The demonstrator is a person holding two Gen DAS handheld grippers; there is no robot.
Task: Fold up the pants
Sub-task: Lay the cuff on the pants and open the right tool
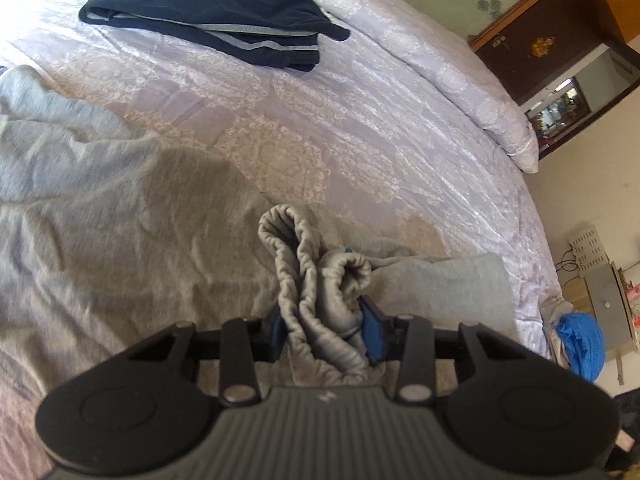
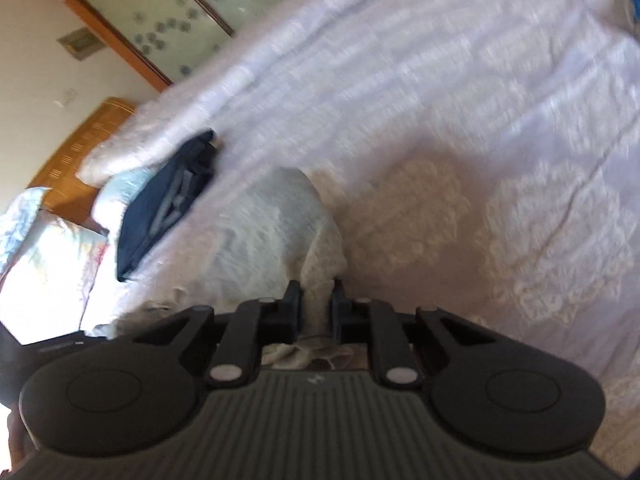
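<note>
Grey sweatpants (image 1: 120, 216) lie spread on the bed, running from the left side toward me. My left gripper (image 1: 326, 320) is shut on their bunched elastic waistband (image 1: 308, 280), which stands up between the blue-padded fingers. In the right wrist view my right gripper (image 2: 316, 308) is shut on another part of the grey pants (image 2: 260, 240), a narrow fold pinched between the black fingers, with the rest of the cloth stretching away to the upper left. That view is motion-blurred.
The bed has a pale lilac patterned quilt (image 1: 360, 120). Folded dark navy pants with grey stripes (image 1: 216, 12) lie at its far side; they also show in the right wrist view (image 2: 168, 200). A dark wooden cabinet (image 1: 552, 36) and a blue bag (image 1: 584, 344) stand beyond the bed's right edge.
</note>
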